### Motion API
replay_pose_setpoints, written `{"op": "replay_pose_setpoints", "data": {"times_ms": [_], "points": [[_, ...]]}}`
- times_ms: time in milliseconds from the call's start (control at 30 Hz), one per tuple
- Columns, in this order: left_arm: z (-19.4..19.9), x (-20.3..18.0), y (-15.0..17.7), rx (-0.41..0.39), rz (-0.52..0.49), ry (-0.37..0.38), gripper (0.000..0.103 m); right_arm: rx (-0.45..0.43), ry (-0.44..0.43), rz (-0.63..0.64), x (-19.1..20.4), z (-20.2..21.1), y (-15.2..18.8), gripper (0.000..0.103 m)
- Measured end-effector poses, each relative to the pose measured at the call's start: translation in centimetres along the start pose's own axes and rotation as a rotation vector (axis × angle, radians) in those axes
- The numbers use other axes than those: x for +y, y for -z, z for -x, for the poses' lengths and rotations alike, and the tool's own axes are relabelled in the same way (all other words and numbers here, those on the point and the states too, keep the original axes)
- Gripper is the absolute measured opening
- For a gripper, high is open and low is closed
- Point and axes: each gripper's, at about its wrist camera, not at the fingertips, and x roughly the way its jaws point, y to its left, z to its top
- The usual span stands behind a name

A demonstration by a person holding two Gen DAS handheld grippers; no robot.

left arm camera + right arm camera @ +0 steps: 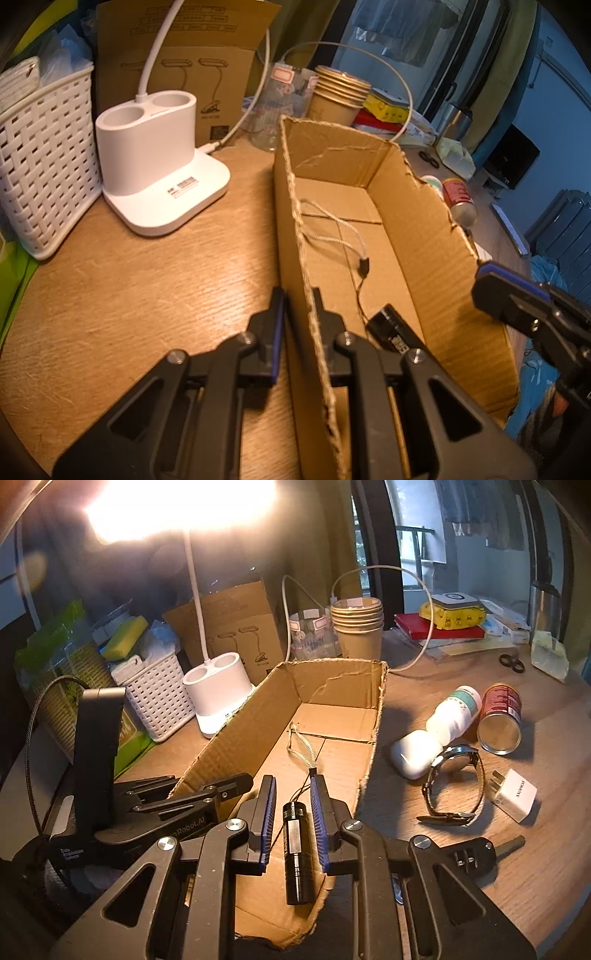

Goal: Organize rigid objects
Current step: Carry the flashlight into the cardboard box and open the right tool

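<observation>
Straddling the box [436,236] wall: left gripper [299,306], fingers nearly closed, pinching the cardboard edge. Hovering over the box's near end: right gripper [293,794], fingers parted around the torch [297,853], gap showing on one side. Torch lying on box floor, cord [304,753] trailing ahead. Watch [456,786], key [480,853], plug [515,794] outside on the desk [535,867].

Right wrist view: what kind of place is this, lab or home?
Most likely a home desk by a window, not a lab. A wooden desktop carries a lit white desk lamp with pen-holder base, a stack of brown paper cups, and a brown-strapped wristwatch.
</observation>
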Motion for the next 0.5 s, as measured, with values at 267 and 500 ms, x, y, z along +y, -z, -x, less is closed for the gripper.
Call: {"op": "replay_pose_setpoints", "data": {"times_ms": [267,500], "points": [[0.0,-0.1,0.1,-0.004,-0.005,-0.006,0.013,-0.051,0.085,-0.02,-2.0,1.9,-0.4,0.024],[-0.1,-0.1,0.1,-0.002,-0.004,-0.003,0.013,-0.076,0.252,-0.043,-5.7,3.1,-0.3,0.039]]}}
